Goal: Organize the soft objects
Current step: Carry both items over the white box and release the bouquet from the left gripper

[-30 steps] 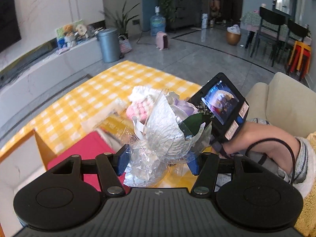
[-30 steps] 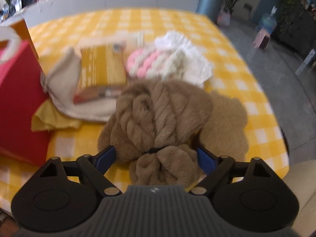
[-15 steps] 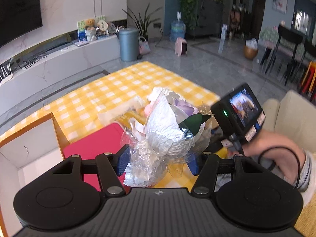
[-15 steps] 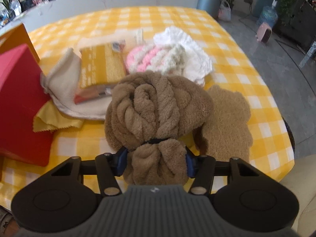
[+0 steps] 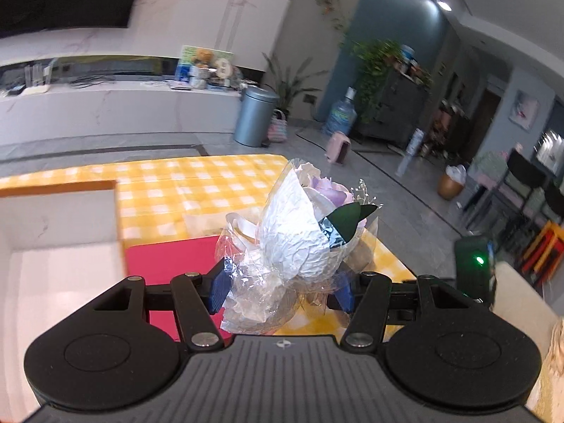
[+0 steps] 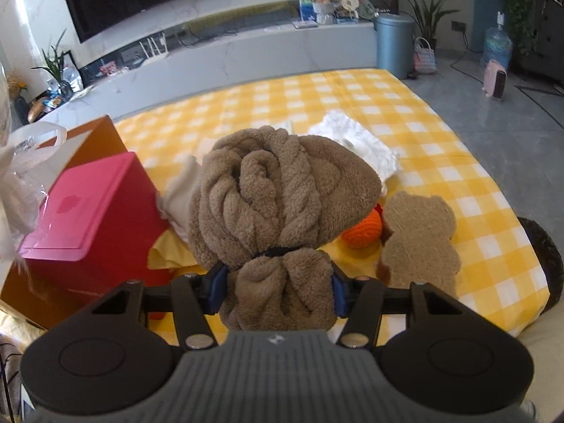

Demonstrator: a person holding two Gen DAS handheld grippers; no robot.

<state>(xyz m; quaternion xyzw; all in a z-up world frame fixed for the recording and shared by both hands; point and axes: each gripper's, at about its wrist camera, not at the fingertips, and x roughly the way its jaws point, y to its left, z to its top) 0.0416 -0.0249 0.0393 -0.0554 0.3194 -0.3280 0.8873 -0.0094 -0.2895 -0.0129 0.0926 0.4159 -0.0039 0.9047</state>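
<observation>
Fleecy brown twisted towel [image 6: 278, 197] squeezed in right tool [image 6: 276, 289]

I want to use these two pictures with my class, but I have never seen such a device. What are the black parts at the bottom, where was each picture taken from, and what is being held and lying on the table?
There is no robot here: a person holds a two-finger gripper in each hand, and a wide-angle camera on each looks forward along its fingers. The black parts are the grippers themselves.

In the left hand's view, the left gripper is closed on a small wrapped bouquet.

In the right hand's view, the right gripper squeezes a brown fleece bundle.

Below lies a table with a yellow checked cloth. On it are a pink box, an orange knitted ball, a flat brown bear-shaped piece and white cloths.
</observation>
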